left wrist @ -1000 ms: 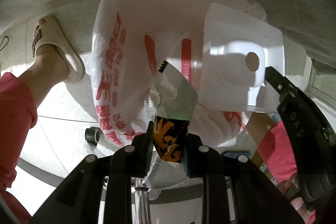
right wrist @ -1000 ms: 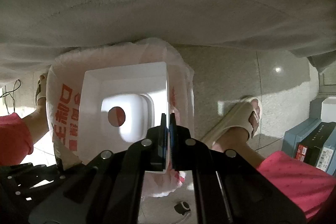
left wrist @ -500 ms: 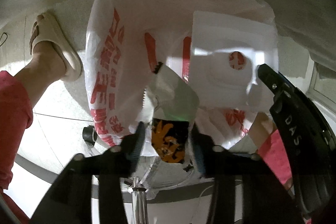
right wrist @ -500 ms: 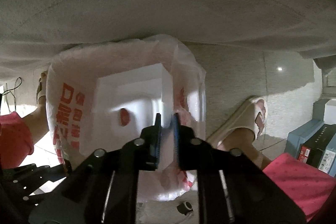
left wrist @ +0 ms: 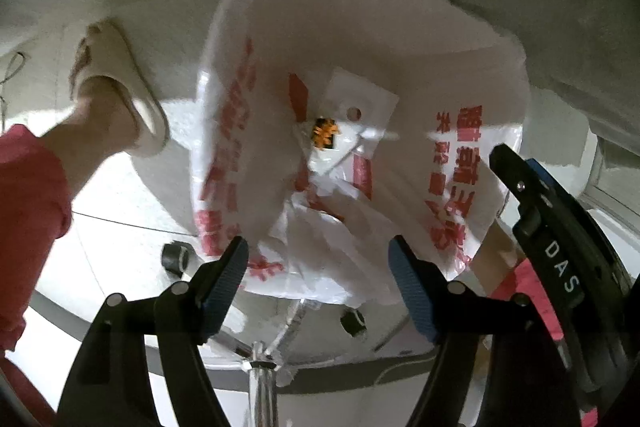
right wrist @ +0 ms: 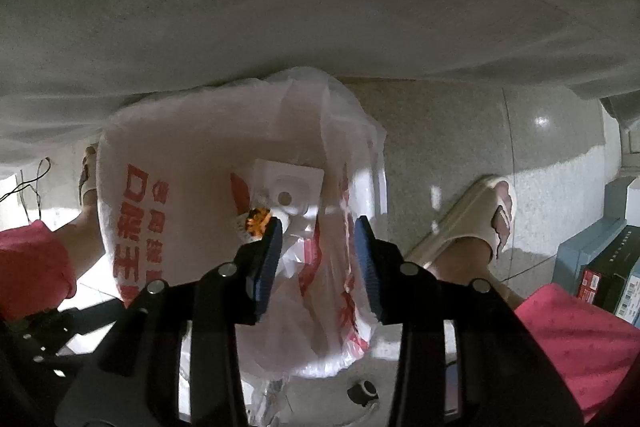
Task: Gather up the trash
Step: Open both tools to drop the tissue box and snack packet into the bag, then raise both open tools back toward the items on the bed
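A white plastic bag point(left wrist: 256, 155) with red print hangs open below both grippers. Deep inside it lie a white foam tray point(left wrist: 362, 103) with a round hole and a snack wrapper point(left wrist: 325, 133) printed orange and black. My left gripper point(left wrist: 318, 275) is above the bag's mouth, its jaws opening with nothing between them. In the right wrist view the same bag point(right wrist: 168, 227), tray point(right wrist: 290, 187) and wrapper point(right wrist: 258, 219) show. The right gripper point(right wrist: 318, 243) hovers over the bag's right side, its jaws opening and empty.
A person's feet in cream slippers point(left wrist: 128, 99) point(right wrist: 488, 211) stand either side of the bag on a speckled tiled floor point(right wrist: 460, 131). A pale cloth-covered edge point(right wrist: 320, 7) runs across the top. A chair base with black castors point(left wrist: 176, 255) sits below. Boxes point(right wrist: 600, 267) stand at right.
Both grippers opened. The wrapper left the left gripper and the foam tray left the right gripper; both dropped down into the bag.
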